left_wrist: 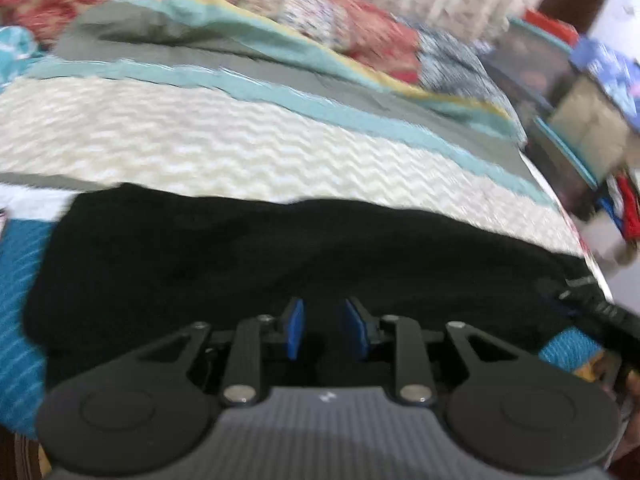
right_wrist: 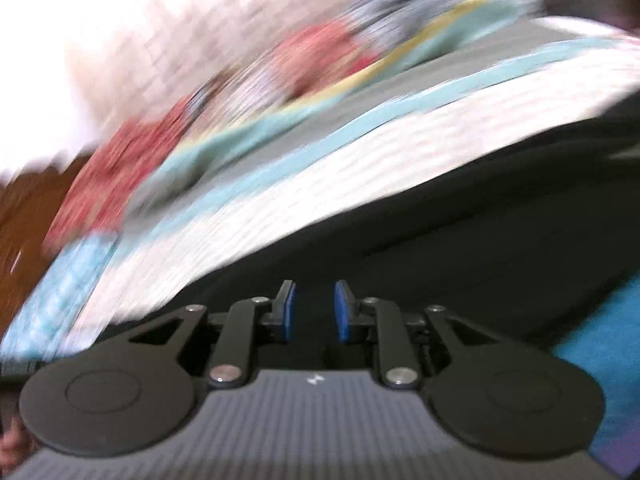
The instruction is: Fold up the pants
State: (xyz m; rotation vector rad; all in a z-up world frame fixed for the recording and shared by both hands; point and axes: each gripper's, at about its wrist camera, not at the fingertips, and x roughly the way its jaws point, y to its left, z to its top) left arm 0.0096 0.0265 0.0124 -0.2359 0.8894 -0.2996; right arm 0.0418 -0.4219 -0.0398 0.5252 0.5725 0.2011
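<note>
Black pants (left_wrist: 260, 256) lie spread across the bed, filling the lower middle of the left wrist view, with the waistband end at the right edge. My left gripper (left_wrist: 323, 312) hovers just over the near edge of the pants, blue pads apart, nothing between them. In the right wrist view, which is blurred by motion, the pants (right_wrist: 460, 220) run from the lower middle to the right. My right gripper (right_wrist: 315, 300) is over their near edge, pads apart and empty.
The bed has a cream zigzag cover (left_wrist: 200, 140) with teal stripes, and a teal sheet (left_wrist: 20, 280) at the left. A red floral quilt (left_wrist: 320, 16) is bunched at the far side. Shelves with boxes (left_wrist: 560, 100) stand beyond the bed's right edge.
</note>
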